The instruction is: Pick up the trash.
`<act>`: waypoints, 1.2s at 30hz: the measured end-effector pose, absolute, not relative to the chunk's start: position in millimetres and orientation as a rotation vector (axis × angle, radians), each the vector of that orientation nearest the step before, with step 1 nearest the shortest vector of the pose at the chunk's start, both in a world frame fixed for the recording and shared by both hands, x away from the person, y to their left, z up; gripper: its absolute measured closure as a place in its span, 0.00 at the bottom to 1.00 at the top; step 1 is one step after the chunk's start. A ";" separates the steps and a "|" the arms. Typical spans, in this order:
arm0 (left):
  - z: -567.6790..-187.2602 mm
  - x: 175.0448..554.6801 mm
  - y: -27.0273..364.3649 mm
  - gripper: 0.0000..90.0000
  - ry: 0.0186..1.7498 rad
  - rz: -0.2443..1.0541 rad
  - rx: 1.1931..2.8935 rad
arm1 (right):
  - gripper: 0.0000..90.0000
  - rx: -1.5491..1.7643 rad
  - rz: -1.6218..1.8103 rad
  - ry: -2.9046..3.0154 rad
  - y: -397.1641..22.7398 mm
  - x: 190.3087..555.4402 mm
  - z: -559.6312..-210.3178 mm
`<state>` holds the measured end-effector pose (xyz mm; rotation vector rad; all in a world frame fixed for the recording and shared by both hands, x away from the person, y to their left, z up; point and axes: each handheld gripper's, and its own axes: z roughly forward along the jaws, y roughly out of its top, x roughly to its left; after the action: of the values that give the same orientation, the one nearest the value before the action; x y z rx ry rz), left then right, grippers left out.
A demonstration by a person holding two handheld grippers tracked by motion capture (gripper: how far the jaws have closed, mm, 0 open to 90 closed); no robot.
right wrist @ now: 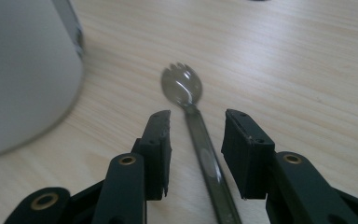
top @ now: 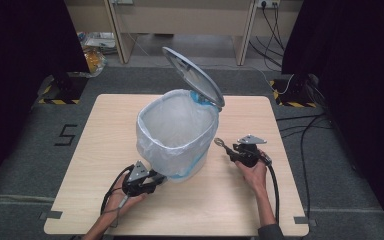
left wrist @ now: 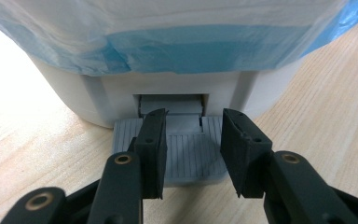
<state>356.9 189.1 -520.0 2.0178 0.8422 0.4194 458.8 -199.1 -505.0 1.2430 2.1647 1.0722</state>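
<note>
We see a white pedal bin [top: 177,145] standing in the middle of the wooden table [top: 105,115], lined with a pale bag [top: 172,122] whose blue edge hangs over the rim, and its round lid [top: 192,75] is tilted up at the far side. The left gripper [top: 152,177] sits at the near left foot of the bin, low on the table. In the left gripper view its jaws rest over the grey ribbed pedal [left wrist: 186,156] that juts out from the slot at the base of the bin; they stand as narrow as they get, with a gap left between the pads, and nothing is pinched between them. The right gripper [top: 232,150] is to the right of the bin, held in the person's right hand [top: 254,172], and points toward the bin. A metal spork [right wrist: 193,121] runs between its jaws, the pronged bowl lying out ahead of the pads near the bin's wall and the handle coming back toward the camera. The jaws are spread on either side of the handle and the pads do not press on it. In the high view the spork's head [top: 220,143] shows just right of the bin.
</note>
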 end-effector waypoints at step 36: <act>-520.0 357.0 189.5 0.67 0.835 0.422 2.020 | 0.88 1.235 0.990 2.292 -190.2 477.4 -509.3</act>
<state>357.0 189.5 -520.0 2.0203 0.8348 0.4217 477.4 -190.2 -509.3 1.2346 2.2918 0.9896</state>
